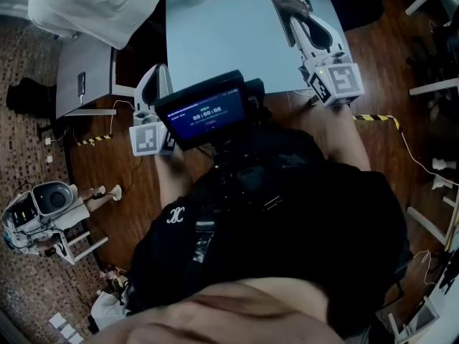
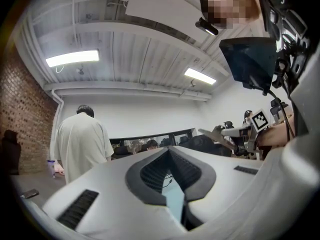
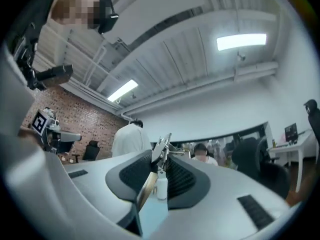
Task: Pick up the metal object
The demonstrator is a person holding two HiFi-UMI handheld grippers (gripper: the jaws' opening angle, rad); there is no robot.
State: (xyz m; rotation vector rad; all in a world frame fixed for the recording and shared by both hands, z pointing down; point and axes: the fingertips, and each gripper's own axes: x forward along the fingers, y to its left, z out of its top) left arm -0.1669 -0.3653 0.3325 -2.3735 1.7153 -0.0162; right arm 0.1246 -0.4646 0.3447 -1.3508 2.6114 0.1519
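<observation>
**We hold the metal object (image 3: 161, 153) clamped in the right gripper (image 3: 162, 159).**
In the right gripper view, the ribbed dark pads (image 3: 131, 174) close on a thin, flat, silvery piece with an angular tip. It stands up between them, and a tan strip runs down from it towards the gripper's base. In the head view, we see the metal object (image 1: 282, 1) jutting from the white jaws as a long, dull grey bar, over the right part of the smooth pale blue table (image 1: 215, 27). Our left gripper (image 2: 169, 151) has its fingertips together, and nothing sits between its curved, ribbed pads. It sits at the table's near edge, left of the glossy dark screen (image 1: 208, 113) on our chest.
</observation>
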